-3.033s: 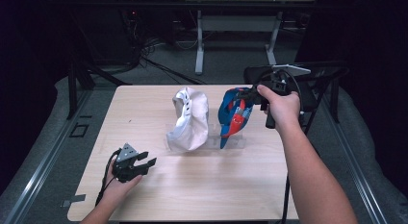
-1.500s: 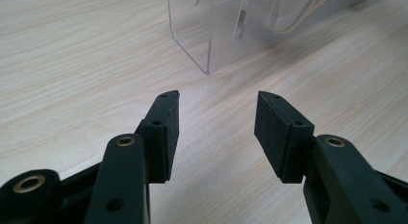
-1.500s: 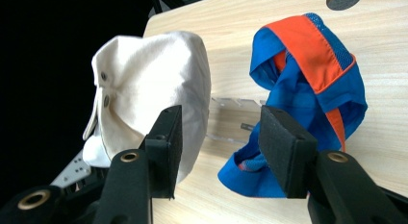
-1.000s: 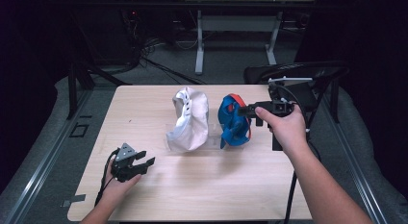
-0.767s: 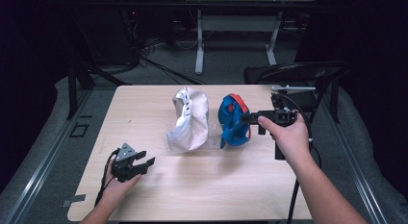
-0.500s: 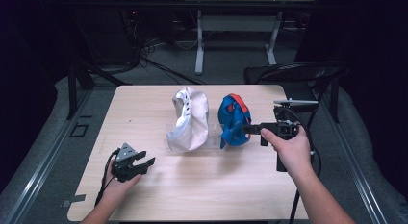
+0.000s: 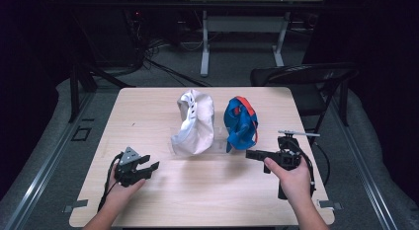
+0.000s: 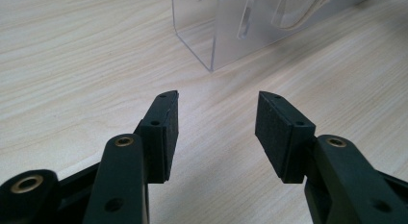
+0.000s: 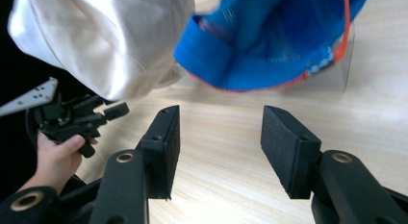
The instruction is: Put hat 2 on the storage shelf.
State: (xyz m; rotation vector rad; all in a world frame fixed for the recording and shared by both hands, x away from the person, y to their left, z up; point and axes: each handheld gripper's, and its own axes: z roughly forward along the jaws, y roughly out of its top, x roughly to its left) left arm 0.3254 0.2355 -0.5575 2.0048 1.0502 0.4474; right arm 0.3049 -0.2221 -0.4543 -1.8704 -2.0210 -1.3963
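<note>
Right gripper (image 7: 256,154) low over the table (image 7: 148,106), jaws wide apart, nothing between them, pointing left, just below the blue cap (image 7: 240,122). Blue cap up on a clear stand (image 8: 226,36), near the right side of the table, close beside the white cap (image 7: 193,122). Left gripper (image 7: 146,167) down near the front left edge, jaws spread too, holding nothing, aimed at the stand's near corner. Both caps well apart from the left hand (image 7: 121,190).
</note>
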